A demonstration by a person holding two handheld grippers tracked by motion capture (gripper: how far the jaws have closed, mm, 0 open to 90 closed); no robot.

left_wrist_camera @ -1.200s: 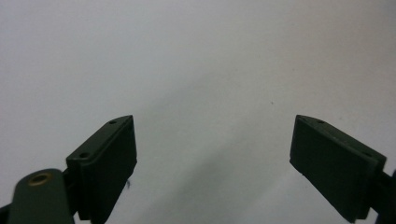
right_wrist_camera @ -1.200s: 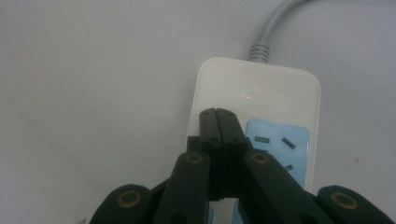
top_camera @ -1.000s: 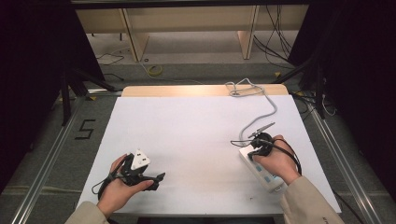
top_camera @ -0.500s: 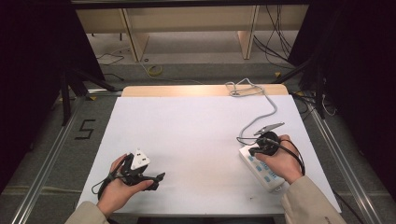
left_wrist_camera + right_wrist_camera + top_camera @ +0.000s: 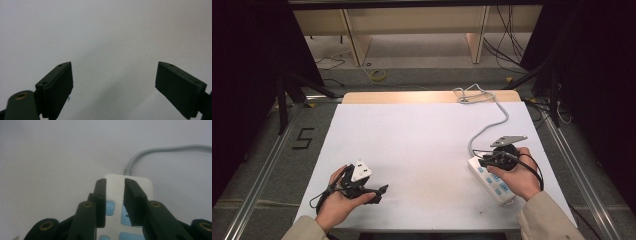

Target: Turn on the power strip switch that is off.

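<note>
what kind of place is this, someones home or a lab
Most likely a lab or recording rig, not a home: a plain white table framed by floor rails, dark curtains at the sides, loose cables on the floor, and a power strip as the sole prop.

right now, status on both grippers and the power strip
Left gripper open, nothing between jaws, above bare table. Right gripper jaws narrowly apart, holding nothing, over power strip. Strip's grey cord trails to far edge.

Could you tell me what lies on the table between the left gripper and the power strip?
Nothing: in the high view only bare white table separates the left gripper from the power strip, over which the right gripper hovers.
</note>
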